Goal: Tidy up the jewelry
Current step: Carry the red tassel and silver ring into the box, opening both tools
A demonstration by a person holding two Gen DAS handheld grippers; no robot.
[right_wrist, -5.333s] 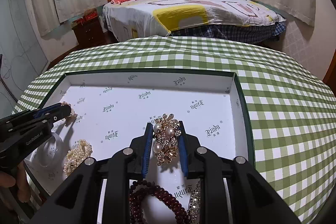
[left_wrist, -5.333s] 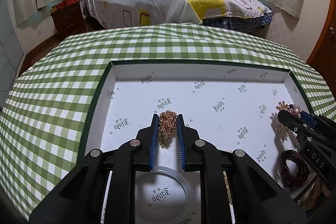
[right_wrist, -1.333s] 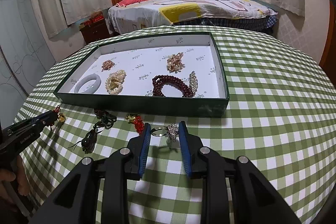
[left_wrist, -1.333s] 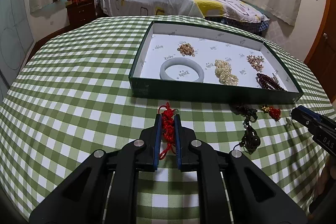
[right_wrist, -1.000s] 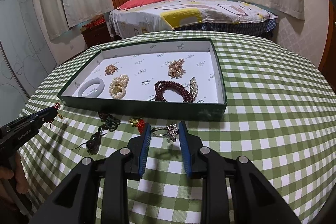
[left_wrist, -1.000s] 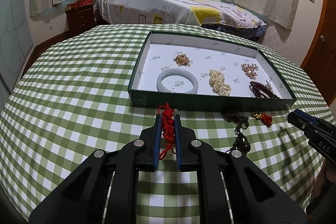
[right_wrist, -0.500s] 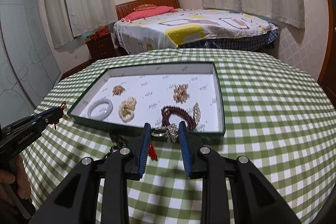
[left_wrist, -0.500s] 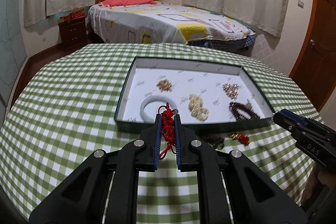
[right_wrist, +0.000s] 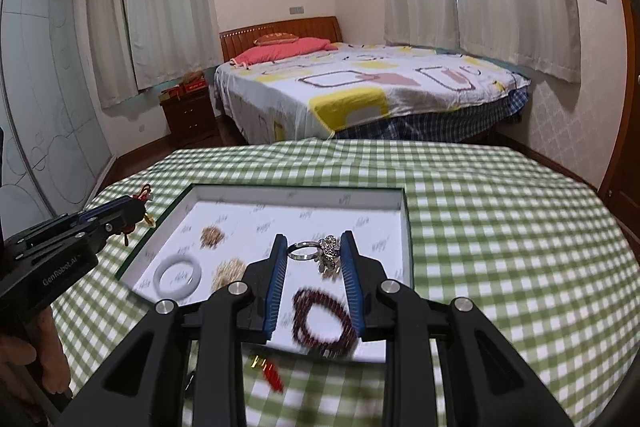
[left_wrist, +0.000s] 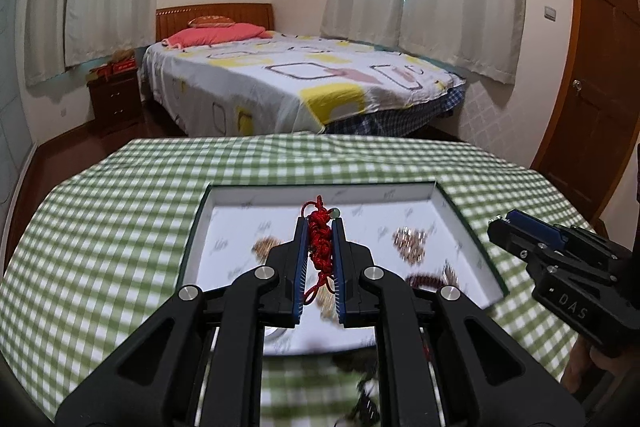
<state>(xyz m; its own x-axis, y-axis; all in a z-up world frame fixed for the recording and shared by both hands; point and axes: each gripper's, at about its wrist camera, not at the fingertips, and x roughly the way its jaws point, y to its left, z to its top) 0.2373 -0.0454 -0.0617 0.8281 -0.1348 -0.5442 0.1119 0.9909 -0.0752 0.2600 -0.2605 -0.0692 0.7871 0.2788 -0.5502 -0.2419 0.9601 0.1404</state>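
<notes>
Both grippers loaded above the jewelry box (right_wrist: 404, 223).
Left gripper (left_wrist: 319, 227) clamped on red knotted cord (left_wrist: 320, 243), lengthwise along the fingers; right gripper (right_wrist: 314, 247) pinching silver ring (right_wrist: 316, 250), crosswise.

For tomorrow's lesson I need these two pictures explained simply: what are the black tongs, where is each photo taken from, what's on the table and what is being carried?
No robot here: a person holds a black two-fingered gripper in each hand, with a wide-angle camera on each looking along its fingers. In the left camera's picture, the left gripper has its jaws shut on a red knotted cord ornament. In the right camera's picture, the right gripper pinches a silver ring with a sparkly cluster.

Below them, on a green-and-white checked tablecloth, lies a shallow green-edged tray with white lining. It holds a pale bangle, a dark red bead bracelet and some blurred gold and pearl pieces.
</notes>
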